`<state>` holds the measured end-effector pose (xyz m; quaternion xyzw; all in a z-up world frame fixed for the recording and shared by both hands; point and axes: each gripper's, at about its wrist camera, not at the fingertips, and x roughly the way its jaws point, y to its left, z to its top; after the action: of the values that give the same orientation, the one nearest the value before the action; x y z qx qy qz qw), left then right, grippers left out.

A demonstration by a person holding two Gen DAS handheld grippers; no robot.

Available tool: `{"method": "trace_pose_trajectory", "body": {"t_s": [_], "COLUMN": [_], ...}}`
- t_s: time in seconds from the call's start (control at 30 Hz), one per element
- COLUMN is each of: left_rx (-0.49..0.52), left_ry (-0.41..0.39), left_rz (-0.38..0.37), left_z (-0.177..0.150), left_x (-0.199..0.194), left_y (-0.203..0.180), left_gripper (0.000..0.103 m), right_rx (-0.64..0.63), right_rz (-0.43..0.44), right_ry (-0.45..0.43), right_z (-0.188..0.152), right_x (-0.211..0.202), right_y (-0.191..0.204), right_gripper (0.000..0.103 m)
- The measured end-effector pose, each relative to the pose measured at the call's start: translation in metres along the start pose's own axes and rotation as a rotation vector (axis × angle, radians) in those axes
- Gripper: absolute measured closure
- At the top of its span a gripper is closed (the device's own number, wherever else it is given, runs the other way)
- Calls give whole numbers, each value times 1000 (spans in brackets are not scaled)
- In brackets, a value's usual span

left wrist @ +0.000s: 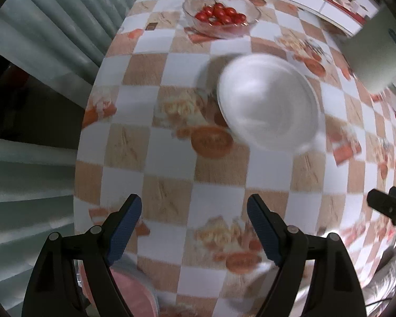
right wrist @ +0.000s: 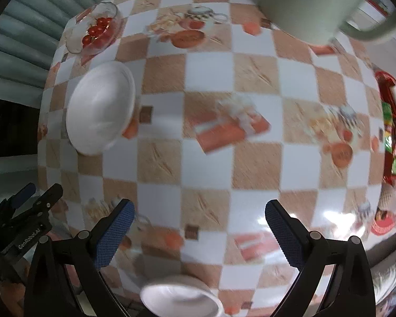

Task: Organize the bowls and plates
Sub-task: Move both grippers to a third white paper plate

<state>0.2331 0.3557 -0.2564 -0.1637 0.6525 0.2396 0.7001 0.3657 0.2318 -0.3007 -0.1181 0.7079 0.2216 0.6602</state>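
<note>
A: Which step is this?

B: Between picks, I'd judge. The left gripper [left wrist: 194, 210] hangs over the checked table [left wrist: 171, 155] with its jaws apart and nothing between them. The right gripper [right wrist: 199, 216] is the same, wide and empty.

A: Where are the dishes?

B: A white bowl [left wrist: 268, 103] sits on the cloth beyond the left gripper, a little to its right. In the right wrist view another white bowl [right wrist: 180, 299] lies at the near edge, below the right gripper. The glass bowl of tomatoes [left wrist: 221, 13] stands at the far end.

A: The next move?

B: Probably bringing one gripper down so a finger goes either side of a rim, then closing. The views are blurred, so aim may be loose.
</note>
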Motion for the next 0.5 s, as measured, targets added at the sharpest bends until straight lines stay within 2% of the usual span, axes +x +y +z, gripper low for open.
{"method": "trace_pose_trajectory", "body": {"t_s": [0.2, 0.5], "left_rx": [-33, 5], "left_ry": [-26, -45], "left_rz": [34, 81], "left_z": [31, 74], "left_x": [11, 29], "left_y": [-3, -15], "left_gripper": [18, 18], "right_rx": [-11, -2], "right_rz": [19, 41], "right_ry": [-6, -5], "right_z": [33, 72], "right_x": [16, 44], "right_y": [19, 36], "right_gripper": [3, 3]}}
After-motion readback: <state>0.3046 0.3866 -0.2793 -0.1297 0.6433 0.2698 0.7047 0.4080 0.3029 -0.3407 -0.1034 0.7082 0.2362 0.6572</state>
